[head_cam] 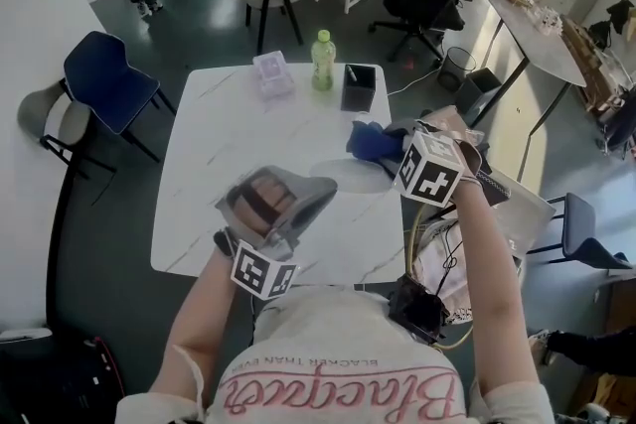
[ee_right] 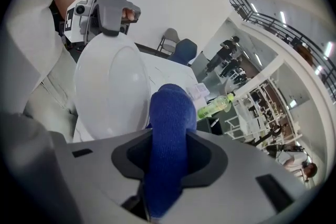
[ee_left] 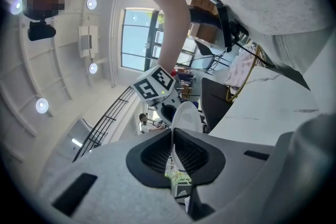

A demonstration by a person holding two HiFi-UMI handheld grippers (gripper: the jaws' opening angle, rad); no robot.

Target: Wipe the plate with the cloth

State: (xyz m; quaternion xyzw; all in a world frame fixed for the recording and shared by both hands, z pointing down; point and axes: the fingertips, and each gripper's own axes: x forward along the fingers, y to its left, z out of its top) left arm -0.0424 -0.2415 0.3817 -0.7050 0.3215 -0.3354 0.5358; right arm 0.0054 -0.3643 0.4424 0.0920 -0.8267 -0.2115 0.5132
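Behind plate (head_cam: 363, 176): grn bottle (head_cam: 323, 61), clr box (head_cam: 272, 74)

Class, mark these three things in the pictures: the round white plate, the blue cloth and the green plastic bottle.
round white plate (ee_right: 111, 86), right gripper view, middle of its face.
blue cloth (ee_right: 169, 118), right gripper view, its bunched upper end.
green plastic bottle (head_cam: 323, 65), head view, its body.
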